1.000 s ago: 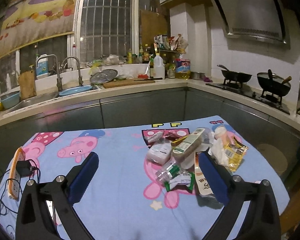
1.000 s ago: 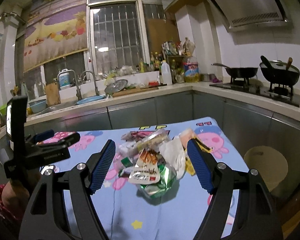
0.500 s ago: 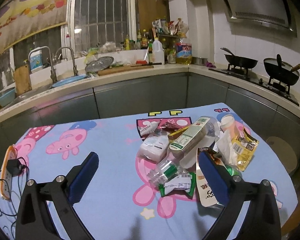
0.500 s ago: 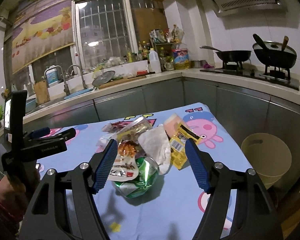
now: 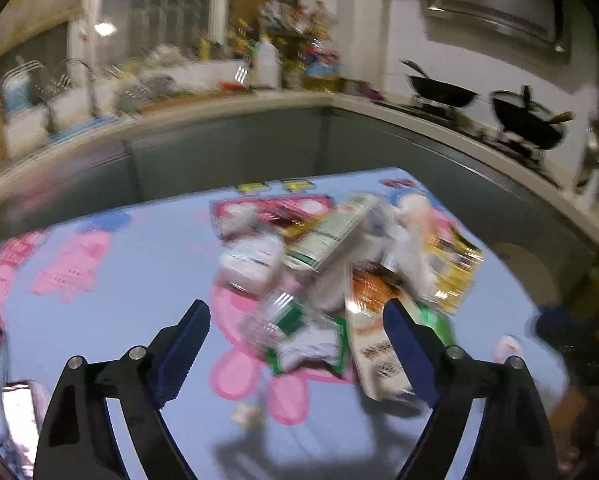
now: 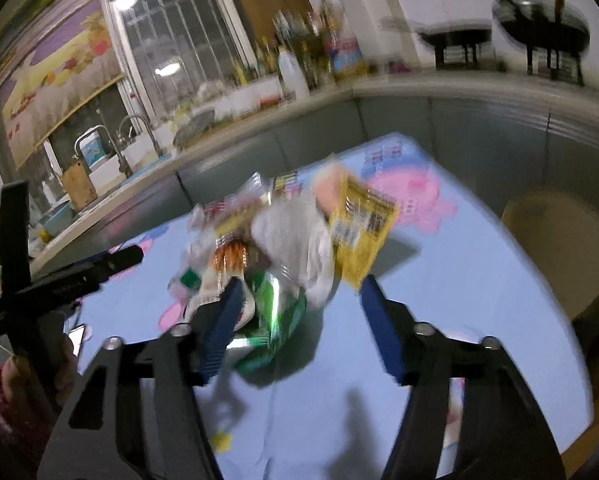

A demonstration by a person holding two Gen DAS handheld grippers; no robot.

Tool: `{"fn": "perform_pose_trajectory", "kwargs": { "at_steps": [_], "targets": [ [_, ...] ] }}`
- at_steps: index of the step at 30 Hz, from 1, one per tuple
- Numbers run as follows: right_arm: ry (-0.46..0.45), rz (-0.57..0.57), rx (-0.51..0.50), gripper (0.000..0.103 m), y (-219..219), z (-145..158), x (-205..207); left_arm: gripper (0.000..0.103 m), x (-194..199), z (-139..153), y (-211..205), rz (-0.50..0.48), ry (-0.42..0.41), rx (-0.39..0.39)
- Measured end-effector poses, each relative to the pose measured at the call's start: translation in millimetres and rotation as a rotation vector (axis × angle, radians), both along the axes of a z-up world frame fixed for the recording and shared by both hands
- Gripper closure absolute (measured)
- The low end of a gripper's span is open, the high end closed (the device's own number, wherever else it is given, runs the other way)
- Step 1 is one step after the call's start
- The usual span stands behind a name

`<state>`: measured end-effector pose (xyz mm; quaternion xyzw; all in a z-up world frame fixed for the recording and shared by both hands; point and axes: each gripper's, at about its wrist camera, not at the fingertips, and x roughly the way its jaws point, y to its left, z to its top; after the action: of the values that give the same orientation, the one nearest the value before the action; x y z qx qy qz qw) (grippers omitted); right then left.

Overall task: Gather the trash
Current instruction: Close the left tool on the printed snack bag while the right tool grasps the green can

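Note:
A pile of trash lies on the blue pig-print tablecloth: a crushed clear bottle, a long green-labelled packet, an orange-and-white packet and a yellow packet. My left gripper hangs over the pile's near edge, jaws closing, with the bottle and a green wrapper between them, untouched. My right gripper comes in from the other side, jaws closing around a crumpled green bag without pressing on it. White crumpled plastic sits just beyond. Both views are motion-blurred.
A beige round bin stands on the floor past the table's right edge. In the right wrist view the left gripper and the hand holding it are at the left. Grey cabinets, a sink and a stove with woks ring the table.
Both grippers have dropped and tilted down toward the pile, which now looks larger. The right jaws have narrowed clearly, the left ones slightly. Nothing has been lifted.

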<state>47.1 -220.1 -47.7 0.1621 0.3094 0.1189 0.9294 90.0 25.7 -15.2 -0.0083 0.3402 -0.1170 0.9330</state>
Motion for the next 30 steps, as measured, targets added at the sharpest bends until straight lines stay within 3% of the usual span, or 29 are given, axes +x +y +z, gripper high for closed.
{"fn": "perform_pose_trajectory", "kwargs": {
  "at_steps": [5,8,12,14,16,18,20,22,23,24,25,27,30],
  "targets": [
    [0.198,0.041,0.228,0.055,-13.8,-50.4,24.7,0.027,22.0,-26.3,-8.1,-0.165,0.184,-0.155],
    [0.265,0.067,0.354,0.055,-18.4,-68.6,36.4,0.029,41.3,-46.2,-13.3,-0.192,0.272,-0.2],
    [0.317,0.101,0.453,0.055,-16.4,-81.3,48.5,0.035,63.1,-65.4,-14.5,-0.217,0.379,-0.317],
    [0.332,0.117,0.469,0.055,-11.5,-84.2,53.4,0.044,67.1,-71.2,-14.8,-0.233,0.41,-0.367],
    [0.34,0.136,0.471,0.055,-4.0,-84.5,58.1,0.061,67.5,-72.8,-19.5,-0.252,0.423,-0.378],
    [0.349,0.154,0.474,0.055,4.0,-84.8,62.4,0.064,61.5,-69.0,-23.2,-0.265,0.4,-0.371],
    [0.366,0.166,0.476,0.056,11.4,-86.5,66.8,0.071,56.0,-61.0,-25.6,-0.266,0.353,-0.347],
    [0.393,0.185,0.503,0.058,19.3,-91.9,70.9,0.083,49.8,-53.6,-24.6,-0.289,0.342,-0.376],
    [0.396,0.194,0.528,0.063,21.9,-93.1,70.4,0.084,46.4,-51.0,-23.2,-0.286,0.335,-0.375],
    [0.388,0.212,0.558,0.075,25.3,-92.5,68.6,0.084,41.9,-48.6,-22.0,-0.286,0.329,-0.365],
    [0.376,0.215,0.564,0.079,26.5,-90.0,66.9,0.085,38.9,-47.1,-20.3,-0.287,0.327,-0.367],
    [0.337,0.222,0.517,0.084,28.7,-78.8,60.8,0.086,32.1,-43.5,-17.2,-0.285,0.32,-0.372],
    [0.275,0.209,0.458,0.088,23.5,-60.0,52.2,0.099,23.4,-32.8,-5.4,-0.259,0.293,-0.364]
  ]
}}
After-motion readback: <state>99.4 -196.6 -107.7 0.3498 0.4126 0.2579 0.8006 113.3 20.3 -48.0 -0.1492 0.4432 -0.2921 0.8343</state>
